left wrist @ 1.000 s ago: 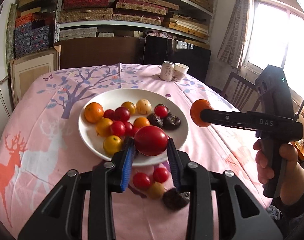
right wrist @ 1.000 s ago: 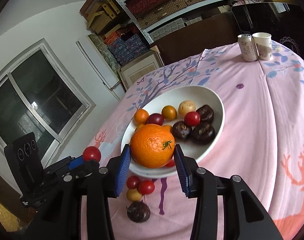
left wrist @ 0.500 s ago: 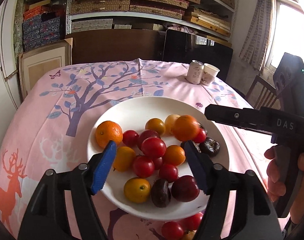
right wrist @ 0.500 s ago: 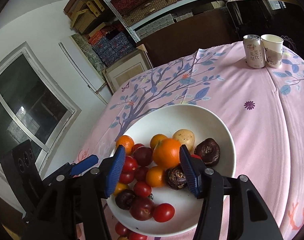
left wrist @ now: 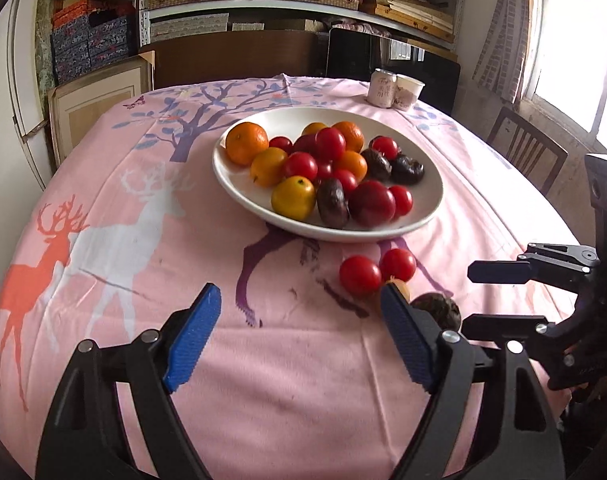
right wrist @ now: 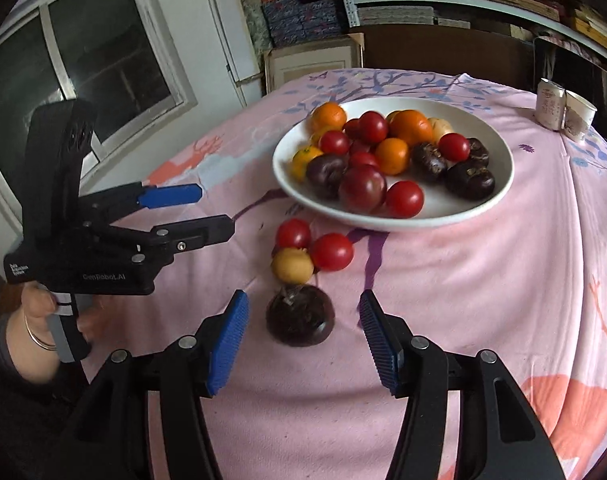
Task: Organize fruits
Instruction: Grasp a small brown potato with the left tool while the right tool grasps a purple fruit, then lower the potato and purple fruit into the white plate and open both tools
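Observation:
A white plate (left wrist: pixel 431 204) (right wrist: pixel 499 184) holds several oranges, red tomatoes and dark fruits. On the pink cloth in front of it lie two red tomatoes (left wrist: pixel 360 275) (right wrist: pixel 332 252), a small yellow fruit (right wrist: pixel 292 266) and a dark round fruit (right wrist: pixel 300 315) (left wrist: pixel 439 309). My left gripper (left wrist: pixel 299 338) is open and empty over the bare cloth, left of the loose fruits. My right gripper (right wrist: pixel 303 338) is open, its jaws on either side of the dark fruit, not touching it. Each gripper also shows in the other's view, the left (right wrist: pixel 183 210) and the right (left wrist: pixel 499 300).
A can (left wrist: pixel 381 89) and a paper cup (left wrist: pixel 407 92) stand at the table's far right. A wooden chair (left wrist: pixel 527 152) is beside the table on the right. Shelves with boxes fill the back wall.
Both grippers released their fruit, a red tomato and an orange, into the plate, opened, and pulled back and down to the near side of the table by the loose fruits.

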{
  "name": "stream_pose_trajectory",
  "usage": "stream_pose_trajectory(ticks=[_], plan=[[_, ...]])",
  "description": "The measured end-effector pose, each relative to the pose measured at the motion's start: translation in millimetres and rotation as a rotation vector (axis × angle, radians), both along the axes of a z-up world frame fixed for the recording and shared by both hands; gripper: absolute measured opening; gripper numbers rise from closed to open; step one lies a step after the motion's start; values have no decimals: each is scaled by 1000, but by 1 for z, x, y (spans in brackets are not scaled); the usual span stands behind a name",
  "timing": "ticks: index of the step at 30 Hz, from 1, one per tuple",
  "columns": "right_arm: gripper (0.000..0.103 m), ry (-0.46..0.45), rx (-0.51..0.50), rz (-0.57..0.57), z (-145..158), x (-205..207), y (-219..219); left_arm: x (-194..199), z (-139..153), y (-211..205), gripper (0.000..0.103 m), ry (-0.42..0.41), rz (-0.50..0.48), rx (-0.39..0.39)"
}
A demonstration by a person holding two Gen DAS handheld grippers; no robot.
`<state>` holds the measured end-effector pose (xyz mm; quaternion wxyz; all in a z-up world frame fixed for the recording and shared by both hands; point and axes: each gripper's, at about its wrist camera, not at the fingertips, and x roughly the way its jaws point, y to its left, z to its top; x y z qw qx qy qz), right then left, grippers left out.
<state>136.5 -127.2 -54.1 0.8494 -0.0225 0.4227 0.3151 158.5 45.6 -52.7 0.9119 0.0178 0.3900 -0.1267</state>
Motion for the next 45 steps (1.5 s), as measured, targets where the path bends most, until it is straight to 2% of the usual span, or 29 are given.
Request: stream_pose_trajectory(ticks=[3,4,5,11,15,17,19,20,23,32,37,41,45], plan=[[57,17,-52,-7,-11,1,17,-9,-6,-1,79,20,3,7],[47,18,-80,-7,-14,2,22,-11,-8,-1,79,24,4,12],[44,19,-100,-12,-17,3,24,-12,-9,-2,79,29,5,20],[44,11,68,-125,-7,8,-23,-16,-14,-29,79,36,-44,99],[44,31,130,-231,-12,18,-69,-9,-15,-58,78,36,-64,89],[44,51,157,-264,-17,22,-84,-2,-19,-71,65,58,-67,89],[44,75,196,-272,-20,25,-92,6,-27,-79,43,110,-59,94],[44,75,213,-269,-20,25,-94,10,-30,-81,38,133,-48,97],[44,70,224,-250,-20,25,-93,15,-28,-79,27,131,-23,73],[44,63,262,-235,-17,21,-97,11,-26,-83,26,98,-33,69],[44,44,275,-219,-14,17,-97,-7,-17,-74,26,57,-46,-14],[44,32,278,-220,-11,15,-97,-16,-7,-64,26,25,-35,-41],[44,29,267,-216,1,27,-90,-3,10,-53,26,-5,-20,-45]])
